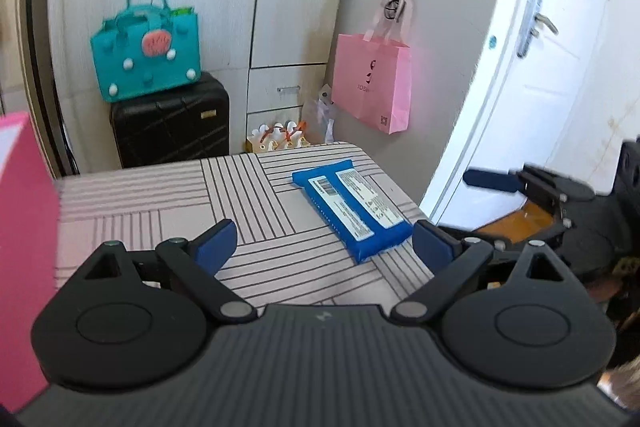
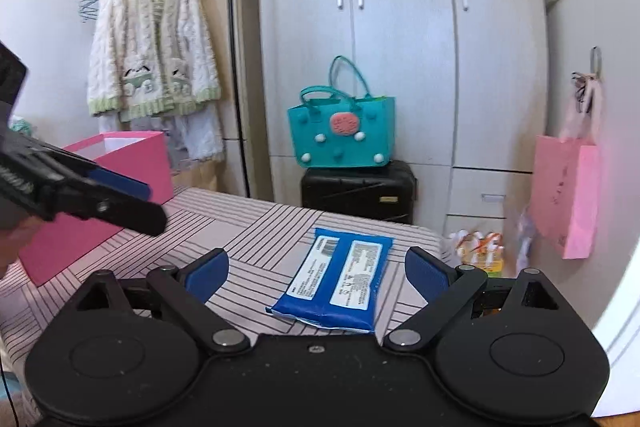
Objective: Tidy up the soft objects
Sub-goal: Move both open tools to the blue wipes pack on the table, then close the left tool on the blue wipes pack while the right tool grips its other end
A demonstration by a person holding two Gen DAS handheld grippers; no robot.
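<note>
Looks like the approach step is what's in hand here: nothing has been picked up yet, and both tools are lined up on the one soft thing that counts. Going left to right: a pink box is parked at the table's left edge, open top, probably where the soft stuff is meant to end up, though that's only a guess. Then the striped table is mostly bare through the middle. The left gripper is held wide open over the near edge, blue pads spread, nothing between them and nothing touched. Right of centre, toward the far right corner, the blue wipes pack is laid flat, label side up, slightly skewed to the table's edges. The right gripper is spread just as wide, with the pack framed between its pads in its own view but apparently not pinched or touched; it's empty too. For the next move, a bit more of a drop and a push forward would be needed so the pads straddle the pack's long sides, then a gentle squeeze, since a squishy pack will likely buckle if it's clamped hard.
</note>
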